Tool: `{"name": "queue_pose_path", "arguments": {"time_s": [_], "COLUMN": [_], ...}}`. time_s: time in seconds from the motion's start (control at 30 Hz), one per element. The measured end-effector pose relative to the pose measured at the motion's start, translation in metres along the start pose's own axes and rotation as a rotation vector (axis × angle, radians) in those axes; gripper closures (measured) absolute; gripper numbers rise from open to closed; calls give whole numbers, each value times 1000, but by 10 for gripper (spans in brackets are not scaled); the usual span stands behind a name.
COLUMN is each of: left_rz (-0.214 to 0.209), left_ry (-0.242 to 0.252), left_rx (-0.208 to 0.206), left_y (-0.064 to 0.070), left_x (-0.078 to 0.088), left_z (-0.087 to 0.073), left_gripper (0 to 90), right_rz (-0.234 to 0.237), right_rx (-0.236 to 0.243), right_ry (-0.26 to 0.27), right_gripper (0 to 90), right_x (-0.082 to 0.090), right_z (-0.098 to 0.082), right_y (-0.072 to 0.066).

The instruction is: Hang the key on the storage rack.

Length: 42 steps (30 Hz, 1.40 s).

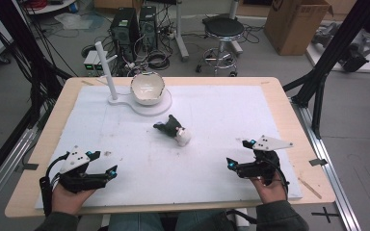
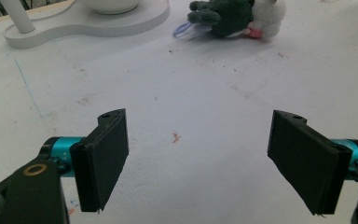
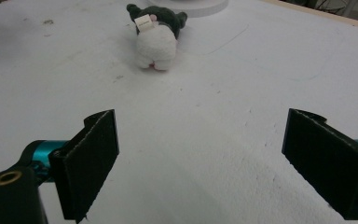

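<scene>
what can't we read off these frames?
- Small dark green and white plush toy: face hidden in the high view, too small; the right gripper view shows its back and a blurred tag.
- White bowl on the white stand base: cut off by the top edge in the left gripper view; contents unreadable in the high view.

Plush toy [image 1: 173, 130] mid-surface [image 1: 212, 144], bowl [image 1: 147, 88] on stand [image 1: 142, 103] behind it, left tool [image 1: 102, 162] and right tool [image 1: 238, 153] near front corners

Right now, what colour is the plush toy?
Dark green and white plush toy, clearest in the right gripper view.
</scene>
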<state>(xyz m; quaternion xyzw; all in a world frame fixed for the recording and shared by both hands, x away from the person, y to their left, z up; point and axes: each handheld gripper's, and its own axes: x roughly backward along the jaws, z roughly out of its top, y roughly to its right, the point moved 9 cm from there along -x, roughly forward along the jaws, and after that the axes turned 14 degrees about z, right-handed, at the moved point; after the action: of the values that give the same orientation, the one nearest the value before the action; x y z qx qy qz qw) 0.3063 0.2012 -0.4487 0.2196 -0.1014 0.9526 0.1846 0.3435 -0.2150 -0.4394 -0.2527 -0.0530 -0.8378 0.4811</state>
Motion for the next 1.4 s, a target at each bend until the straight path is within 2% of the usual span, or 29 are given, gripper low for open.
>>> {"name": "queue_pose_path", "arguments": {"time_s": [0.2, 0.5, 0.73, 0.93, 1.2, 1.4], "left_rz": [2, -12, -6, -3, -12, -18], "left_ry": [5, 6, 13, 14, 20, 19], "left_rx": [3, -6, -1, 5, -2, 0], "left_y": [0, 2, 2, 1, 2, 3], "left_x": [1, 1, 4, 4, 3, 2], "left_z": [0, 1, 0, 0, 2, 2], "left_gripper": [208, 207, 207, 207, 207, 207], "right_rz": [15, 27, 53, 63, 59, 79], "right_rx": [4, -5, -24, -14, -4, 1], "right_ry": [-15, -23, -44, -42, -70, -84], "right_gripper": [101, 101, 101, 101, 102, 101], "right_x": [-2, -5, -16, -22, -30, -39], "right_z": [8, 30, 44, 57, 81, 94], "right_y": [0, 4, 9, 10, 11, 9]}}
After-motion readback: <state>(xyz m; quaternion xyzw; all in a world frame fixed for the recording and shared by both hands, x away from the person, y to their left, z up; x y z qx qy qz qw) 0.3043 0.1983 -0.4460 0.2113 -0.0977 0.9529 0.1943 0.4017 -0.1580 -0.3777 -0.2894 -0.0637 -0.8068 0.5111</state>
